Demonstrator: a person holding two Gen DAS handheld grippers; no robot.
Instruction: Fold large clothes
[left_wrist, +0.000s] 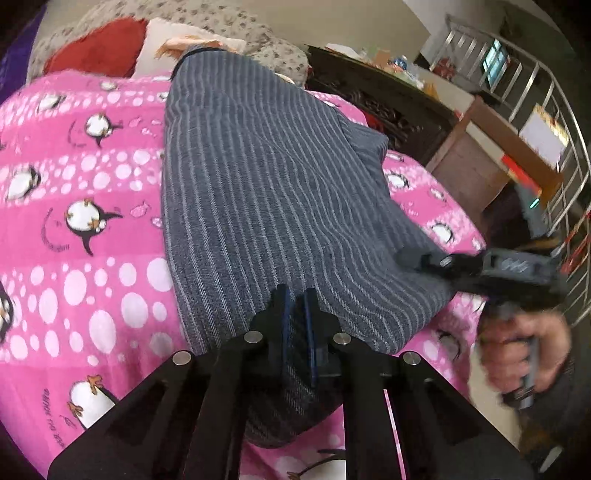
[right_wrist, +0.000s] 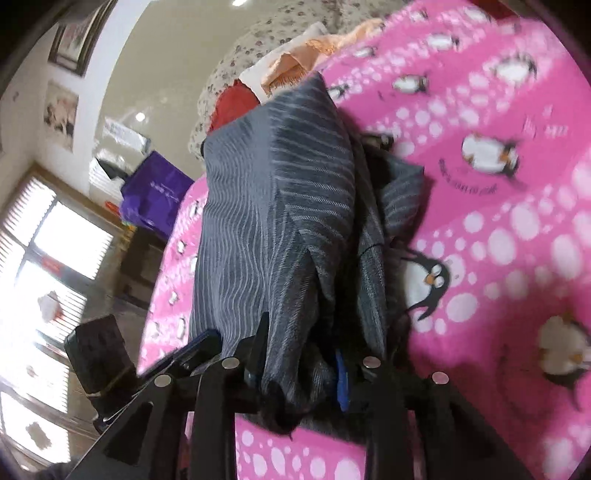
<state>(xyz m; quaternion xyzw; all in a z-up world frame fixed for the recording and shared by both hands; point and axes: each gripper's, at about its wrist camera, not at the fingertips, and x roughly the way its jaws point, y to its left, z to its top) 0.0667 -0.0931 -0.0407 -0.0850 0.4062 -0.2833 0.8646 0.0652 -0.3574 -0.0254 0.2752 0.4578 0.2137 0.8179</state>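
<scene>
Left gripper (left_wrist: 295, 295) is pinched shut on the near hem of the grey striped garment (left_wrist: 266, 177); I see cloth bunched between its two blue-edged fingers. My right gripper (right_wrist: 299, 350) also clamps a thick wad of the same garment (right_wrist: 273, 221), its fingers pressed against the folds. From the left wrist view the right gripper (left_wrist: 480, 266) sits at the garment's right corner, blurred, with the hand (left_wrist: 524, 354) wrapped around its handle.

One garment lies lengthwise on the pink penguin blanket (left_wrist: 74, 177), its far end reaching toward the pillows. Its left edge runs straight with wide bare blanket beside it; on the right a loose flap juts out, with a narrower strip of blanket before the bed's edge.

At the far end I count one red cushion (left_wrist: 96, 48), one white pillow (left_wrist: 159, 48) and one floral pillow (left_wrist: 236, 26). Beyond the bed stand one dark wooden cabinet (left_wrist: 388, 99) and one metal railing (left_wrist: 535, 96).
</scene>
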